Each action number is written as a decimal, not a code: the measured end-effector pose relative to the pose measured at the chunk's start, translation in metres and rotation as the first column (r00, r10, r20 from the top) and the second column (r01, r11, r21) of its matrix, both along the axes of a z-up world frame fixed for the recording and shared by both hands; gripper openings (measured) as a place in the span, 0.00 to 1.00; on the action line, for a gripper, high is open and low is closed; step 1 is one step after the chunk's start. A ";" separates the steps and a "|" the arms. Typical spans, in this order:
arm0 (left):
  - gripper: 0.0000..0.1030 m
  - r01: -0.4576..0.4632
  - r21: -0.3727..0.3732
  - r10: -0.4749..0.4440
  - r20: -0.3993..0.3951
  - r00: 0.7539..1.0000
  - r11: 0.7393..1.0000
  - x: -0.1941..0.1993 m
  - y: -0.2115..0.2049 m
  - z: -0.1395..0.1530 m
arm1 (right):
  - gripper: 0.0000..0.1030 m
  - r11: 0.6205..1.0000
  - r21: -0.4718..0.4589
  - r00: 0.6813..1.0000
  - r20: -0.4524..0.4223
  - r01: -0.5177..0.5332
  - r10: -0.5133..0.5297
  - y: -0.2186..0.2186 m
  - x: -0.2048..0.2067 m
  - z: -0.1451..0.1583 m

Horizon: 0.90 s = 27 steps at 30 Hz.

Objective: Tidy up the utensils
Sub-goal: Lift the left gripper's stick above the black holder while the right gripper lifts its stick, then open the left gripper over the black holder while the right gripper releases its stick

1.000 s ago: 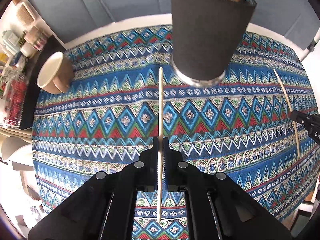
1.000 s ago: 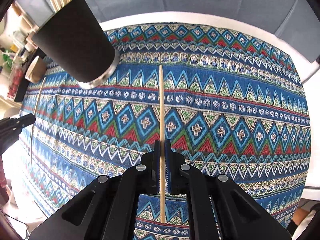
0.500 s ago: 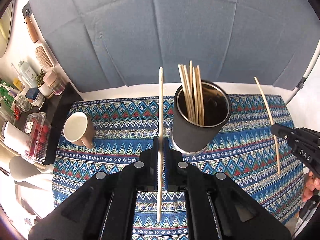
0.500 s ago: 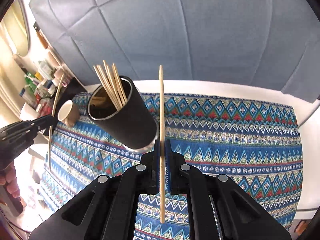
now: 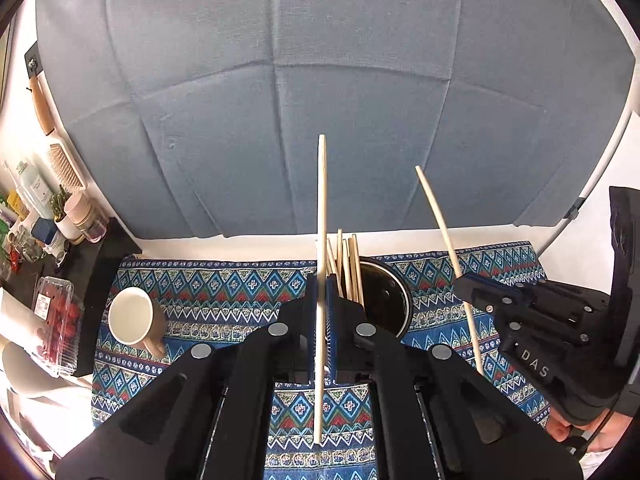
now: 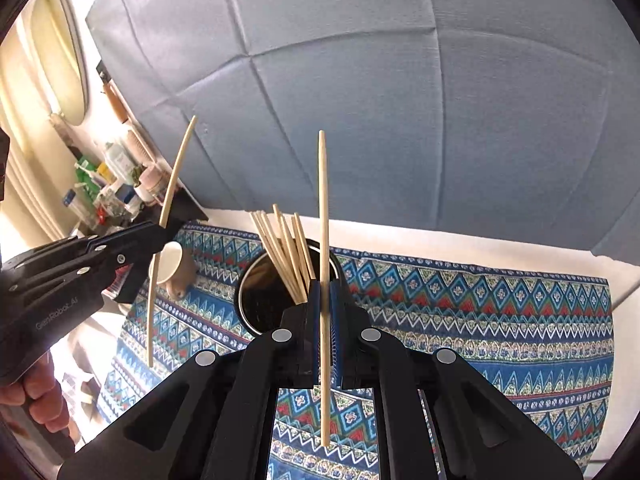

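Now both jaws clamp one chopstick [image 5: 322, 208] each (other [image 6: 325, 216]), long axes upright above the holder [image 6: 256, 304].

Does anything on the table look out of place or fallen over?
One thing: the beige mug lies on its side on the patterned tablecloth, left of the black utensil holder, with its mouth turned sideways. Nothing seems spilled. The chopsticks in the holder lean but stay inside.
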<state>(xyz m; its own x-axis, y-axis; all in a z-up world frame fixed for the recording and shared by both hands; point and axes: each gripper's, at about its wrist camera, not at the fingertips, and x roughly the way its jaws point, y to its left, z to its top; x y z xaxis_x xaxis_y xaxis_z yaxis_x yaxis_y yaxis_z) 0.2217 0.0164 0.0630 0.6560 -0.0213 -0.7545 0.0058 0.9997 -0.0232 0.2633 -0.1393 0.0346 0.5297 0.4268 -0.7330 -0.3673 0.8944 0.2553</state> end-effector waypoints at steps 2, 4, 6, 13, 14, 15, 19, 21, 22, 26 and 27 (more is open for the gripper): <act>0.04 0.006 -0.022 -0.005 0.006 1.000 1.000 0.010 -0.003 -0.001 | 0.05 1.000 0.013 1.000 0.021 -0.014 0.014 0.006 0.009 0.001; 0.04 0.013 -0.046 -0.013 0.010 1.000 0.999 0.020 -0.004 -0.003 | 0.05 0.999 0.039 0.999 0.040 -0.030 0.029 0.011 0.017 0.002; 0.04 0.026 -0.068 -0.024 0.026 0.999 0.997 0.028 -0.004 -0.005 | 0.05 0.997 0.064 0.997 0.062 -0.048 0.044 0.014 0.024 0.002; 0.04 0.041 -0.173 -0.012 0.165 0.986 0.984 0.038 0.011 -0.005 | 0.05 0.957 0.281 0.978 0.210 -0.075 0.015 -0.001 0.034 0.003; 0.04 0.042 -0.195 -0.006 0.185 0.983 0.980 0.040 0.013 -0.005 | 0.05 0.945 0.318 0.971 0.238 -0.081 0.003 -0.004 0.034 0.003; 0.04 0.051 -0.218 -0.005 0.205 0.979 0.975 0.040 0.016 -0.007 | 0.05 0.941 0.331 0.965 0.261 -0.075 -0.015 -0.005 0.034 0.002; 0.04 0.078 -0.270 0.007 0.301 0.954 0.960 0.036 0.023 -0.018 | 0.05 0.930 0.356 0.946 0.323 -0.092 -0.030 -0.004 0.038 -0.007; 0.04 0.089 -0.285 0.013 0.336 0.942 0.954 0.032 0.023 -0.025 | 0.05 0.931 0.355 0.941 0.337 -0.087 -0.040 -0.002 0.040 -0.015; 0.04 0.100 -0.292 0.007 0.345 0.939 0.951 0.032 0.022 -0.029 | 0.05 0.928 0.361 0.942 0.333 -0.088 -0.041 -0.001 0.042 -0.020; 0.04 0.112 -0.277 -0.001 0.372 0.928 0.954 0.029 0.018 -0.047 | 0.05 0.917 0.386 0.947 0.320 -0.097 -0.035 0.003 0.046 -0.040; 0.04 0.114 -0.276 -0.001 0.377 0.926 0.954 0.027 0.018 -0.053 | 0.05 0.919 0.380 0.947 0.319 -0.101 -0.028 0.006 0.046 -0.045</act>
